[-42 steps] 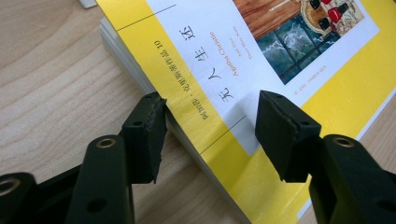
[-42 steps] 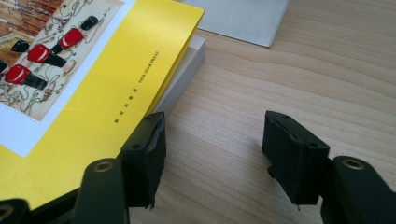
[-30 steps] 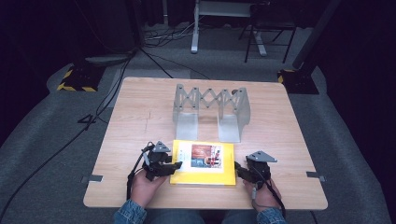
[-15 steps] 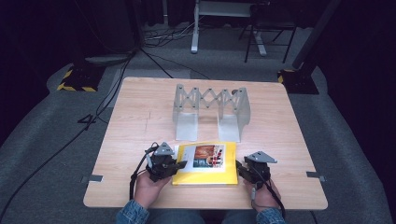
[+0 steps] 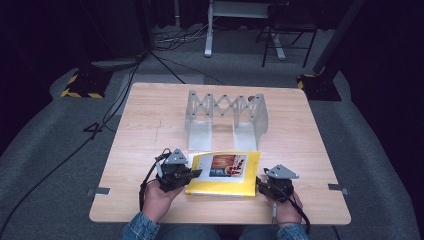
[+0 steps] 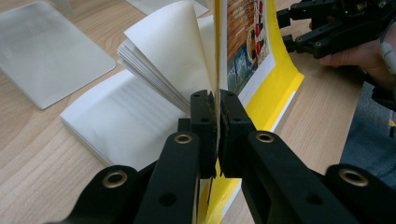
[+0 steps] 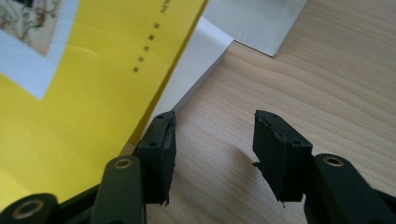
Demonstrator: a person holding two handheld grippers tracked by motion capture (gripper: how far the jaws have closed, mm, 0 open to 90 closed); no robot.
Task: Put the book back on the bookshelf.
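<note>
We are noting that the spine lettering on the book (image 7: 93, 70) is too small to read; we are counting one book, one grey rack (image 5: 226, 120) and two grippers; the yellow cover is lifting, pages fanning, near the table's (image 5: 150, 120) front edge; the left gripper (image 6: 217, 135) is clamping the cover; the right gripper (image 7: 212, 154) is standing wide open, empty, beside the book.

High view: above the near edge of the light wooden table (image 5: 150, 115), facing forward and down, far.
Left gripper view: close, low, along its jaws.
Right gripper view: close, low.
Shared: yellow-covered paperback book (image 5: 225, 172) (image 6: 261, 70) (image 7: 79, 93).
</note>
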